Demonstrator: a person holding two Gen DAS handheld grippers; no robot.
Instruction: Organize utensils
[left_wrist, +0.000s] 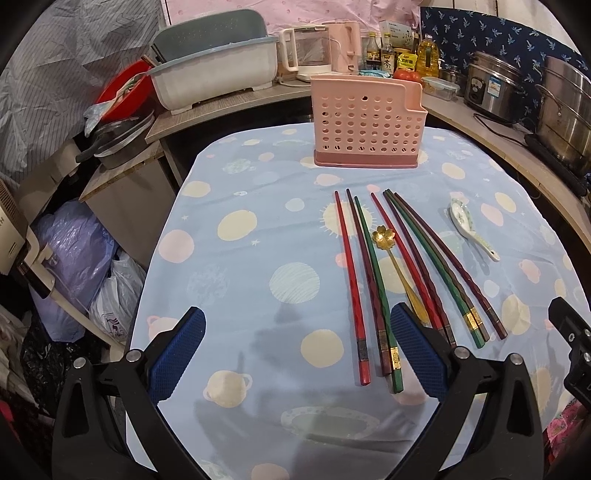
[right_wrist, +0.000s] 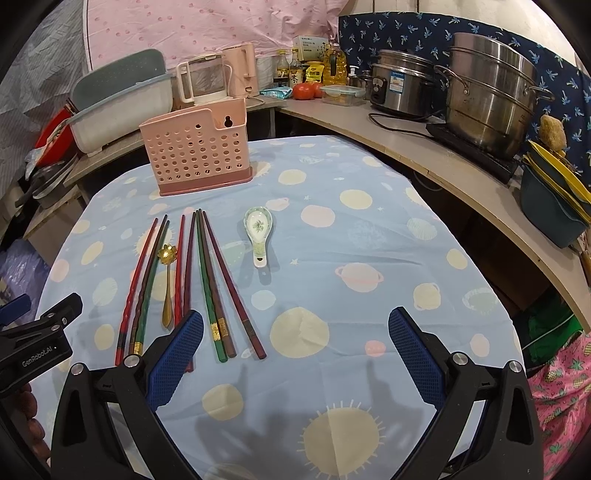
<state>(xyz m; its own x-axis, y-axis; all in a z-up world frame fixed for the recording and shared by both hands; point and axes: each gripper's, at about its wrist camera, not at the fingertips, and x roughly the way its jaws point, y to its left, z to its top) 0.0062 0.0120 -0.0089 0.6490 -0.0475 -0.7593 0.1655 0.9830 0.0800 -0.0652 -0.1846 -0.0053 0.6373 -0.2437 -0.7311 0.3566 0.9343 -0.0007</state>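
A pink perforated utensil holder (left_wrist: 367, 125) (right_wrist: 197, 147) stands at the far side of the blue patterned tablecloth (left_wrist: 258, 221) (right_wrist: 351, 240). Several red, maroon and green chopsticks (left_wrist: 373, 280) (right_wrist: 207, 280) lie in a row in front of it. A gold flower-shaped spoon (left_wrist: 400, 273) (right_wrist: 168, 280) lies among them. A white ceramic spoon (left_wrist: 471, 229) (right_wrist: 258, 234) lies to their right. My left gripper (left_wrist: 297, 350) is open and empty, above the near left of the chopsticks. My right gripper (right_wrist: 295, 350) is open and empty, above the near right of them.
A counter runs behind and to the right with steel pots (right_wrist: 487, 92), a rice cooker (right_wrist: 400, 85), a kettle (right_wrist: 240, 70), bottles and tomatoes (right_wrist: 308, 90). A grey dish tub (left_wrist: 214, 74) sits at the back left. Plastic bags (left_wrist: 74, 258) lie on the floor left.
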